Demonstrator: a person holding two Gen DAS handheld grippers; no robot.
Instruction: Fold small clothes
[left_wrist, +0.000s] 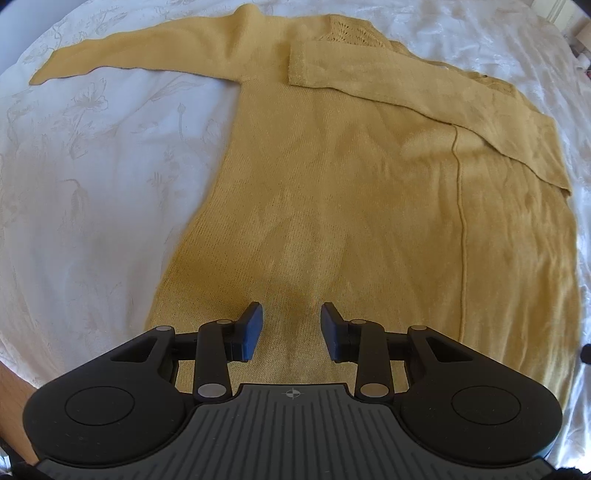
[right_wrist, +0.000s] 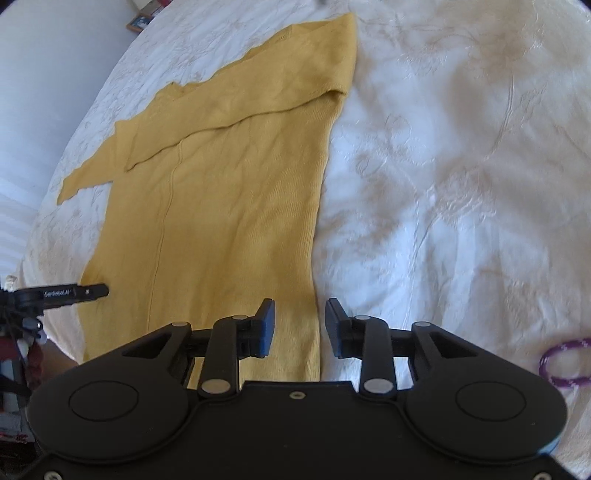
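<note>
A mustard-yellow knitted sweater (left_wrist: 332, 184) lies flat on a white embroidered bedspread (left_wrist: 92, 184). One sleeve (left_wrist: 369, 81) is folded across the chest; the other sleeve (left_wrist: 129, 51) stretches out to the left. My left gripper (left_wrist: 291, 328) hovers open over the sweater's lower part, with nothing between its blue pads. In the right wrist view the sweater (right_wrist: 229, 203) runs up the left half. My right gripper (right_wrist: 300, 325) is open above the garment's right side edge, gripping nothing. The left gripper (right_wrist: 94, 290) shows side-on at the sweater's left edge.
White bedspread (right_wrist: 461, 184) spreads wide to the right of the sweater. A purple cord loop (right_wrist: 565, 363) lies on it at the lower right. The bed's edge and some dark clutter (right_wrist: 14, 350) sit at the far left.
</note>
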